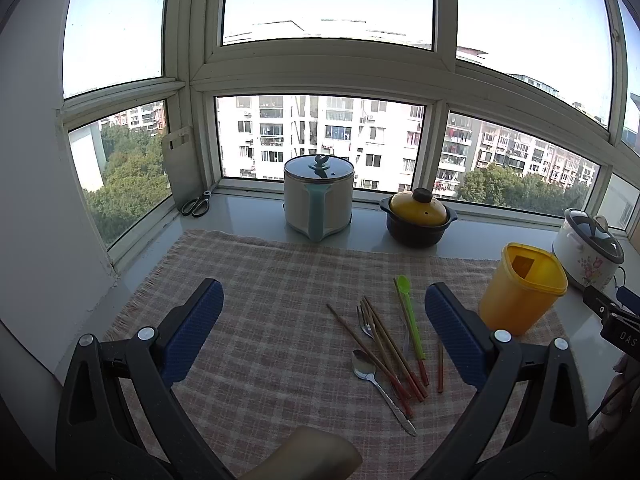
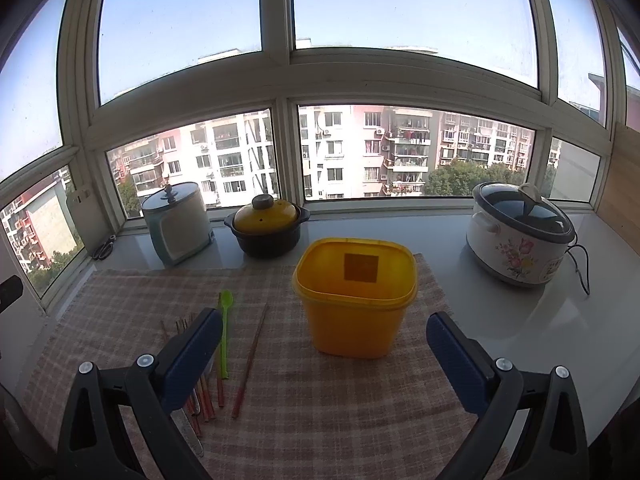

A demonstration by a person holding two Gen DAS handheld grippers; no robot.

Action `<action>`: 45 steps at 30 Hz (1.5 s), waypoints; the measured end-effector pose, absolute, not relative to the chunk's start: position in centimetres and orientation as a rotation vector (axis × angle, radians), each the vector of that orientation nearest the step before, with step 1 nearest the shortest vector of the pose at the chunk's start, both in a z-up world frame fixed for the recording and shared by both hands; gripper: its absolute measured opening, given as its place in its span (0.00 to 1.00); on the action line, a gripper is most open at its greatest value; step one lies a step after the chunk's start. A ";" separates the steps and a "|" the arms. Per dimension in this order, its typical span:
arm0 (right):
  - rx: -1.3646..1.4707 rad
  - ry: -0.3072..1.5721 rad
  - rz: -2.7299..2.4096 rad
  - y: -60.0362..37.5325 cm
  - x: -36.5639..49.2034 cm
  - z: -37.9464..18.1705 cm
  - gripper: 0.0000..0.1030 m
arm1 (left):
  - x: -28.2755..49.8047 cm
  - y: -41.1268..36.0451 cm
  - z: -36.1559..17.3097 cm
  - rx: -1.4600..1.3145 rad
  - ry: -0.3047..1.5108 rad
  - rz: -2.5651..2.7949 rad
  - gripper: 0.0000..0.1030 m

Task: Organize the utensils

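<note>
Loosely fanned chopsticks [image 1: 394, 350], green spoon [image 1: 408, 316], steel spoon [image 1: 366, 370].

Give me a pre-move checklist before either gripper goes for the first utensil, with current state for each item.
1. Left gripper open and empty: ok.
2. Right gripper open and empty: ok.
3. Yellow container upright, mouth open, nothing seen inside: ok.
4. Utensils all lying flat on the checked cloth, none in the container yet: ok.
5. Utensils separated for a clean single pick: not ok. The chopsticks, fork and metal spoon overlap in one pile; only the green spoon and one stray chopstick lie at the pile's edge or apart from it.
6. Path from pile to container free of obstacles: ok, only bare cloth between them.
</note>
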State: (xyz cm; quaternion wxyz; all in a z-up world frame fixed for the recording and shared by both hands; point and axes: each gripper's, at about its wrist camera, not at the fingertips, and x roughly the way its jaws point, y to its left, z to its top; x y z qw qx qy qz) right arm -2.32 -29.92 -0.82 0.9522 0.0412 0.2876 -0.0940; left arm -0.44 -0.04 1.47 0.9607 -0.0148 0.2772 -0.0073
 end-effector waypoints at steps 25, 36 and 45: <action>0.095 0.608 -0.176 -30.0 -1.8 -1.3 1.00 | -0.7 -0.3 1.1 -0.031 0.580 -0.008 1.00; 0.104 0.634 -0.115 -29.8 -1.0 -1.9 0.99 | 0.2 0.1 -0.4 -0.032 0.628 0.011 1.00; 0.063 0.696 -0.045 -28.9 0.7 -4.2 0.98 | 1.9 0.9 -5.6 -0.035 0.777 -0.038 0.96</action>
